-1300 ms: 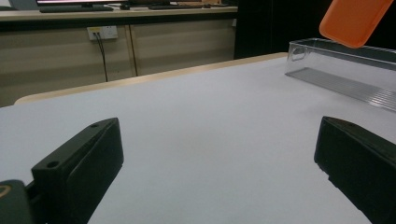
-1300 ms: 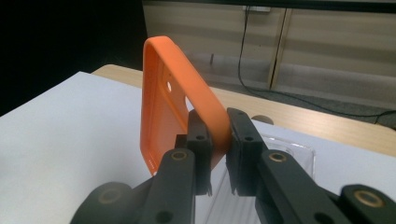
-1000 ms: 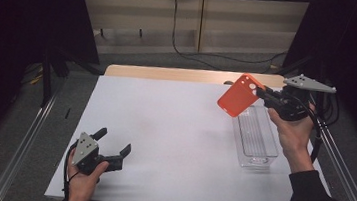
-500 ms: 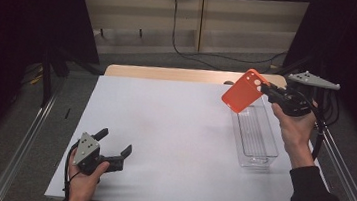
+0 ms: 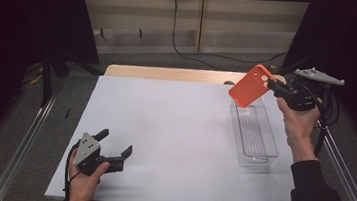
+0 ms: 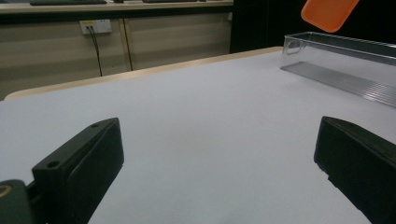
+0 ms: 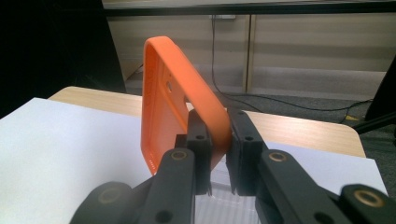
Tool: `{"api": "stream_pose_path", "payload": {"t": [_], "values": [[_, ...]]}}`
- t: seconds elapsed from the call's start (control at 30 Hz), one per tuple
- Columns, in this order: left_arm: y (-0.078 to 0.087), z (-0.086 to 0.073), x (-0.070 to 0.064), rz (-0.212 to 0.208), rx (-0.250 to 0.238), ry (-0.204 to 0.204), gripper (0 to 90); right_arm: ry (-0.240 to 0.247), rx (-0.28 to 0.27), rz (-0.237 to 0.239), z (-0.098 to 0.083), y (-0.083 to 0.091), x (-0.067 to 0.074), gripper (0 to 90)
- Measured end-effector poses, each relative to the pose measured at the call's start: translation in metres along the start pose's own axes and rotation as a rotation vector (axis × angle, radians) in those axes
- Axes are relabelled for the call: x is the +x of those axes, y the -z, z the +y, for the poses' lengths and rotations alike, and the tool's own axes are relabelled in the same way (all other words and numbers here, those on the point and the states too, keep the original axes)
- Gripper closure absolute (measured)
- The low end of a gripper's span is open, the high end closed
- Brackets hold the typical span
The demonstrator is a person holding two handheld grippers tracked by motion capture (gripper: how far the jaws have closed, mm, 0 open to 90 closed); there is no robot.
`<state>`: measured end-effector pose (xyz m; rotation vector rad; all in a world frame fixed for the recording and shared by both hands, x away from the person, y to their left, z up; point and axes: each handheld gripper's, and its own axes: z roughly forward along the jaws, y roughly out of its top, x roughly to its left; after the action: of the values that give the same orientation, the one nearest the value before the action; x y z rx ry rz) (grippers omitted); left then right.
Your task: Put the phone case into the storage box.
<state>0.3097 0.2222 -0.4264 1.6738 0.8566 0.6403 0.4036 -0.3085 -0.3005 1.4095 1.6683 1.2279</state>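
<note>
An orange phone case (image 5: 250,85) hangs in the air over the far end of a clear plastic bin (image 5: 255,132), held tilted by my right gripper (image 5: 274,85), which is shut on one edge of it. In the right gripper view the case (image 7: 173,98) stands on edge between the two pads (image 7: 201,135), with the bin's ribbed floor (image 7: 219,205) just below. My left gripper (image 5: 112,143) rests low at the near left of the white sheet, open with nothing between its fingers. Its own view shows both jaws wide apart, the bin (image 6: 345,60) and the case (image 6: 329,11) far off.
A white sheet (image 5: 173,135) covers the wooden table, whose bare far edge (image 5: 169,73) shows beyond it. Metal rails (image 5: 26,140) run along both sides. Cables trail on the floor behind the table.
My right gripper has carried the orange case a little to the right and slightly down, over the bin's far end. The left gripper has stayed put.
</note>
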Motion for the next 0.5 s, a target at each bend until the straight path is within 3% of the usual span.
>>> {"api": "stream_pose_path", "payload": {"t": [0.5], "values": [[-0.001, 0.0, -0.001, -0.013, 0.007, -0.011, 1.5, 0.041, 0.03, -0.04, -0.003, -0.017, -0.015, 80.7]]}}
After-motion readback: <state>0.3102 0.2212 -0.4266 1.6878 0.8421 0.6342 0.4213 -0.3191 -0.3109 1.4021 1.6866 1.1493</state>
